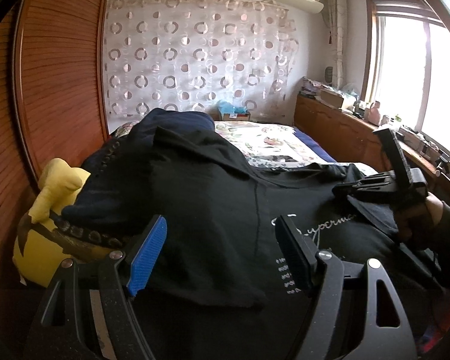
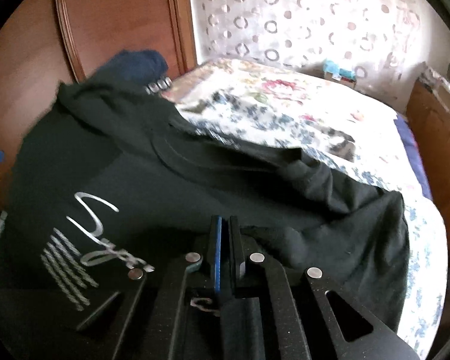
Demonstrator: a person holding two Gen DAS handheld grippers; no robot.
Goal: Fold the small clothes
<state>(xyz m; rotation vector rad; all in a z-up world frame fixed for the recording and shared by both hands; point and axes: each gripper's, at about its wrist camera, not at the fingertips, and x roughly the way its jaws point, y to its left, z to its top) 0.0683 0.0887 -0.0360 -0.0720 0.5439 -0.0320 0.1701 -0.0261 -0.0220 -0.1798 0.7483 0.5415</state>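
Softly rumpled black t-shirt point(image 1: 213, 186) on floral bedspread point(image 2: 285, 102), left claw point(image 1: 222, 246) apart, right claw point(image 2: 225, 240) together.

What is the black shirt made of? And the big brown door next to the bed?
The black shirt looks like soft, matte knit cloth, probably cotton: it drapes and wrinkles, with shiny silver printed lettering. The brown door looks like glossy varnished wood, with ribbed slats and grain.

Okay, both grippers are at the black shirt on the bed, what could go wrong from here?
1. The right hand-held gripper looks shut, but whether it pinches the black shirt is unclear; a pull may come away empty.
2. The left hand-held gripper is open over a loose flap, so that side may drag or bunch.
3. A navy garment lies against the shirt and could get pulled along.
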